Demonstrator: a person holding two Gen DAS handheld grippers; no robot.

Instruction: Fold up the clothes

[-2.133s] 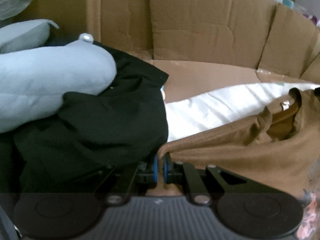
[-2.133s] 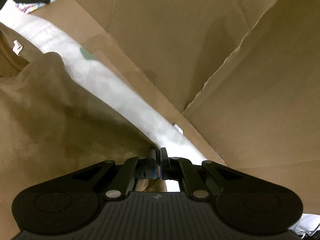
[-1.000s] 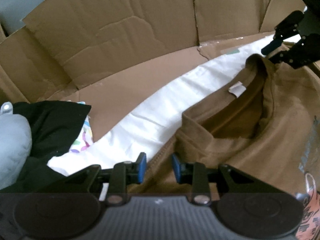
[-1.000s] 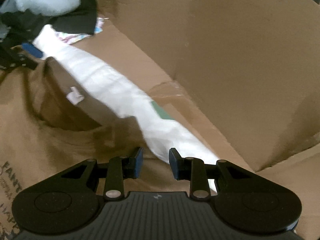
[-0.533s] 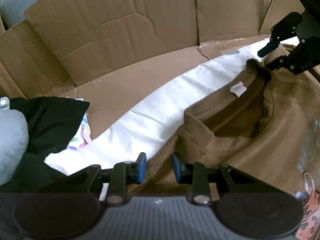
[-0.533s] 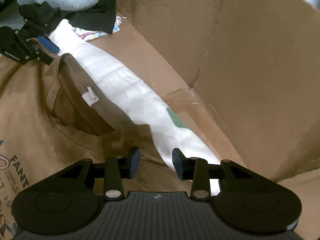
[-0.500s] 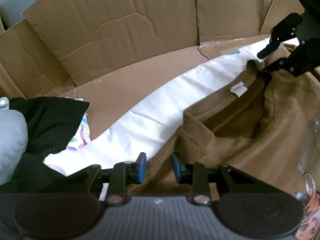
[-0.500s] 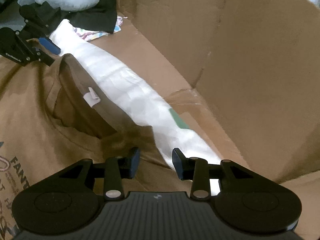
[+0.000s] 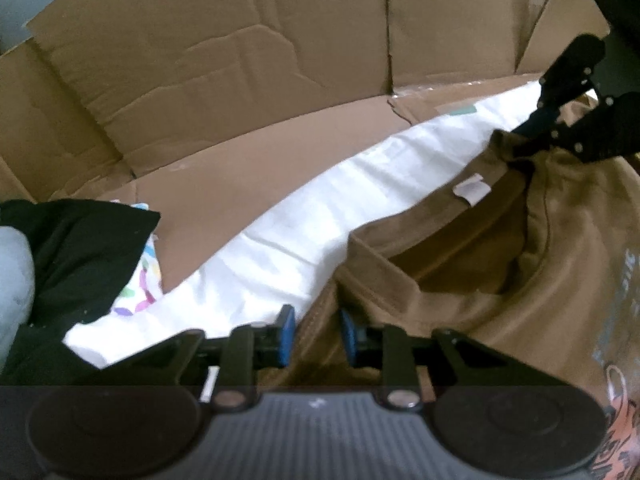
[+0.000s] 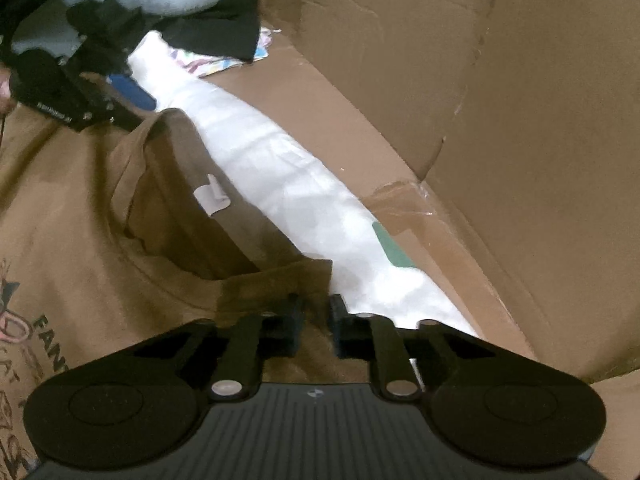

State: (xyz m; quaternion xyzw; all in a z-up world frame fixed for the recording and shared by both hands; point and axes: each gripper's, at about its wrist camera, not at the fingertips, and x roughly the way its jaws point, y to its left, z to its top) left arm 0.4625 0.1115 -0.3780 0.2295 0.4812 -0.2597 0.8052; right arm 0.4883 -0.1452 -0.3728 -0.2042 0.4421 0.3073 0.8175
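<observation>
Cardboard walls (image 9: 240,60) all round, white sheet (image 9: 320,216) over cardboard floor. Left gripper (image 9: 315,334): jaws apart, straddling shoulder seam of brown T-shirt (image 9: 520,300), not clamped. Right gripper (image 10: 313,326): jaws apart over other shoulder. Shirt spread print-up, collar toward sheet's far edge, no fold visible. Folding itself appears all left. Dark clothes pile (image 9: 80,248) at sheet's left end.
</observation>
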